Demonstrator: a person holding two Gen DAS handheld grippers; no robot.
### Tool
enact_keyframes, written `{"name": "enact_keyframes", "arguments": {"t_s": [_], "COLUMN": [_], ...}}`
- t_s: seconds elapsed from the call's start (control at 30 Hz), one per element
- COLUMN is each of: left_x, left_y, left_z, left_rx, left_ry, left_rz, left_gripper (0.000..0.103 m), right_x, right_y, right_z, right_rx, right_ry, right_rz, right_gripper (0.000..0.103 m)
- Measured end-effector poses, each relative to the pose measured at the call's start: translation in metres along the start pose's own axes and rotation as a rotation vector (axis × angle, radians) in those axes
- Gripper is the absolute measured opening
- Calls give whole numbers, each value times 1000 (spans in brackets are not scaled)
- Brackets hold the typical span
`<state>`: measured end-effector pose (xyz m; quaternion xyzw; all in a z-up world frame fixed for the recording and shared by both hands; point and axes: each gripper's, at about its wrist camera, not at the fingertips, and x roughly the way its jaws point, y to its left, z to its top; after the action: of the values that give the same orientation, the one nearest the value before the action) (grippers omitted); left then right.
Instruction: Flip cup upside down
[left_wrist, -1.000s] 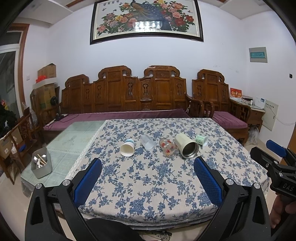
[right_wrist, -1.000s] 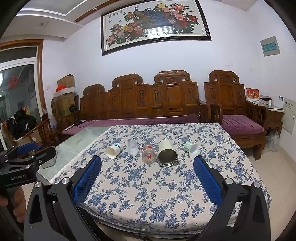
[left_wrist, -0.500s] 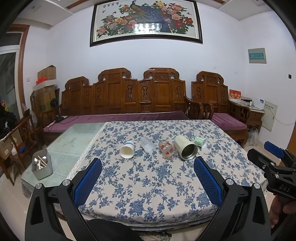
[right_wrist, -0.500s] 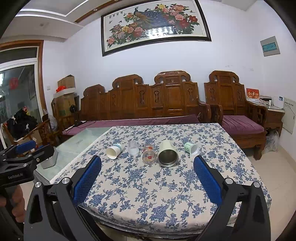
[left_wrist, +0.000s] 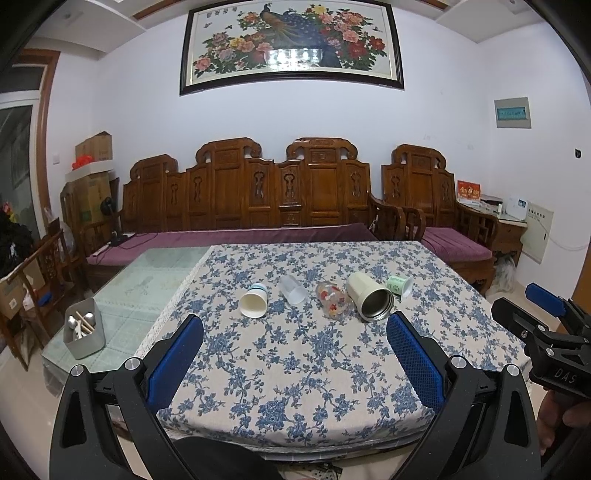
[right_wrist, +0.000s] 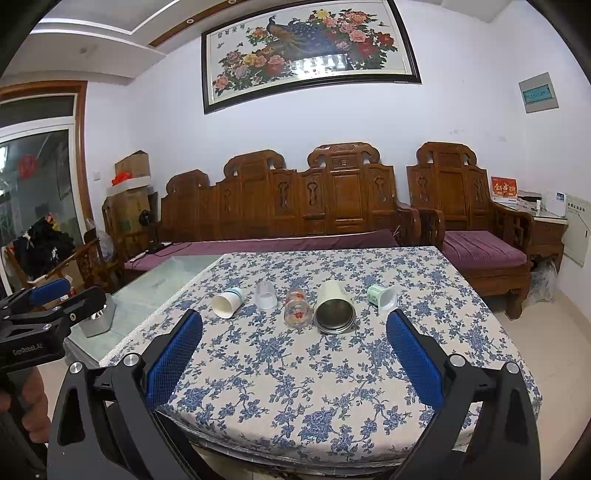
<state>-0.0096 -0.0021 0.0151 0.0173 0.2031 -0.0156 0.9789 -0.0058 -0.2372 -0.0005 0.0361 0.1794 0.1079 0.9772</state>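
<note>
While both tongs, left and right, gape wide and empty short of the floral-clothed worktop, no flip has begun; five cups lie on their sides mid-cloth: white paper cup, clear plastic cup, flowered glass, cream steel-lined tumbler, small green-labelled cup; only the left view shows inside the grey utensil box.

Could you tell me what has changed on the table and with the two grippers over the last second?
Very little. Both wrist views have shifted slightly, so the grippers drifted a touch; the left gripper and right gripper stay open, holding nothing. The five cups, from the white paper cup to the green cup, still lie on their sides in a row on the table.
</note>
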Motion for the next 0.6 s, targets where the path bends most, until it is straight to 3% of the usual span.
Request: {"name": "enact_keyframes", "arguments": {"t_s": [0.3,0.6], "left_x": [0,30], "left_y": [-1,-3], "left_z": [-1,-12], "left_rx": [4,11], "left_ry": [6,73], "left_rz": [-6,-21], "left_gripper": [96,96], "right_x": [1,20], "right_y": [0,-13], "right_z": [0,-8], "right_rx": [1,38], "right_ry": [6,54], "right_rz": [1,-5], "right_gripper": [100,100]}}
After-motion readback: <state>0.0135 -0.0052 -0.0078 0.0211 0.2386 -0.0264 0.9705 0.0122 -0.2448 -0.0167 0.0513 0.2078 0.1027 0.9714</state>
